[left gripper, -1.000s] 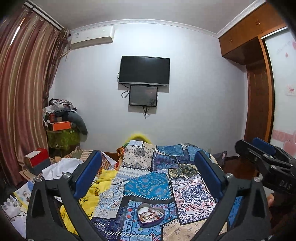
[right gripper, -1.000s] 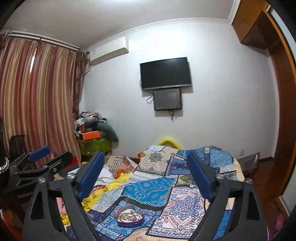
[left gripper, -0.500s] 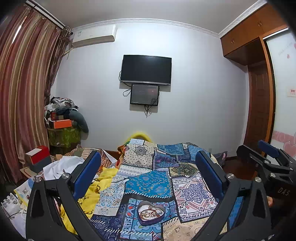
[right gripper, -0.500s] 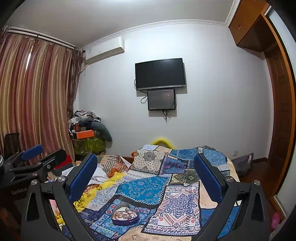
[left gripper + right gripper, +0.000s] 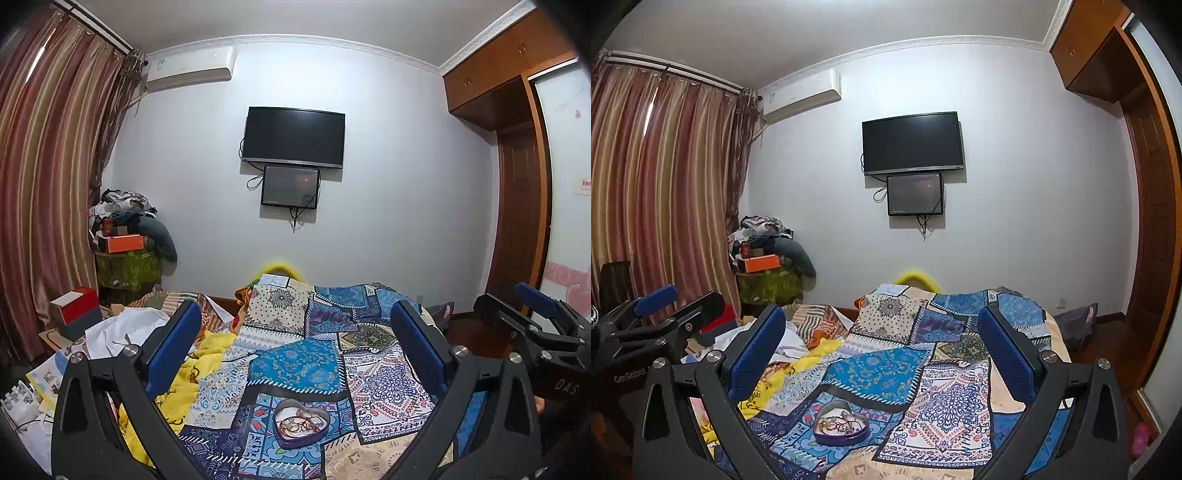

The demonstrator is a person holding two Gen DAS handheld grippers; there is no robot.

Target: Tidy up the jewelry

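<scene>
— Bedroom around us: patchwork bedspread (image 5: 295,373) on the bed, a wall-mounted TV (image 5: 294,137) on the far wall, striped curtains (image 5: 661,206) on our left.

— On that bedspread sits a purple heart-shaped tin (image 5: 301,428), lid off, with tangled gold jewelry (image 5: 299,424) and a red cord inside.

— Our left gripper (image 5: 295,350) and right gripper (image 5: 881,350) both hang above it, tongs spread wide apart, holding nothing.

— We can't separate the individual pieces; they're too small and knotted.
</scene>
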